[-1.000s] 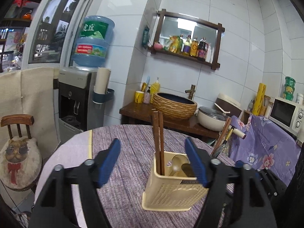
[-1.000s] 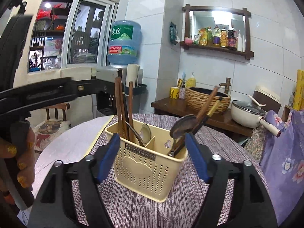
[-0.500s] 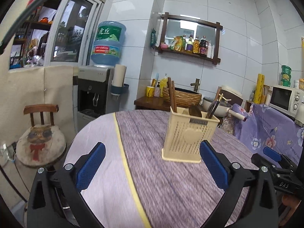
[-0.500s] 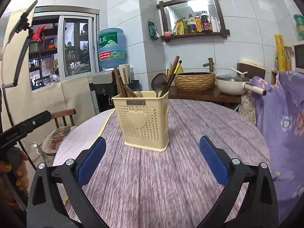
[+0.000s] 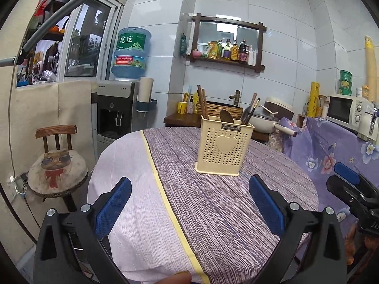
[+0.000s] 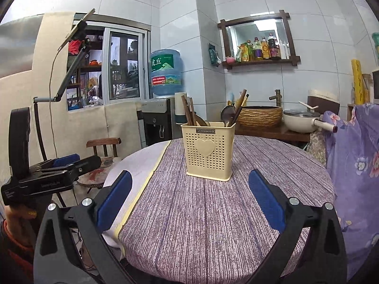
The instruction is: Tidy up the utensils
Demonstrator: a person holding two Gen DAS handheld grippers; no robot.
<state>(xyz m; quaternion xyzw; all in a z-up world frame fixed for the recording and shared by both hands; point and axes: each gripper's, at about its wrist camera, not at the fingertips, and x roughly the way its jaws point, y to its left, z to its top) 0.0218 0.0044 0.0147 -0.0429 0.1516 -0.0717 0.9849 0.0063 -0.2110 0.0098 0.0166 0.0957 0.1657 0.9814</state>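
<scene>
A cream perforated utensil holder [image 5: 224, 148] [image 6: 208, 151] with a heart on its front stands upright on the round table [image 5: 213, 213] [image 6: 213, 213]. Dark wooden chopsticks [image 5: 202, 101] [image 6: 187, 112] and spoons [image 5: 226, 116] [image 6: 228, 114] stick out of its top. My left gripper [image 5: 189, 204] hangs wide open over the table's near edge, well short of the holder, with nothing between its blue pads. My right gripper [image 6: 189, 201] is also wide open and empty, back from the holder. The left gripper also appears at the left edge of the right wrist view, and the right gripper at the right edge of the left wrist view.
A purple striped cloth with a yellow band covers the table. A small wooden chair [image 5: 56, 163] stands left of it. Behind are a water dispenser [image 5: 118, 108], a wicker basin [image 6: 259, 116], a pot [image 6: 300, 120] and a flowered purple cover [image 6: 355, 156] on the right.
Both grippers drew back from the holder toward the table's near edge and their jaws spread wider. The holder with its utensils stayed in place.
</scene>
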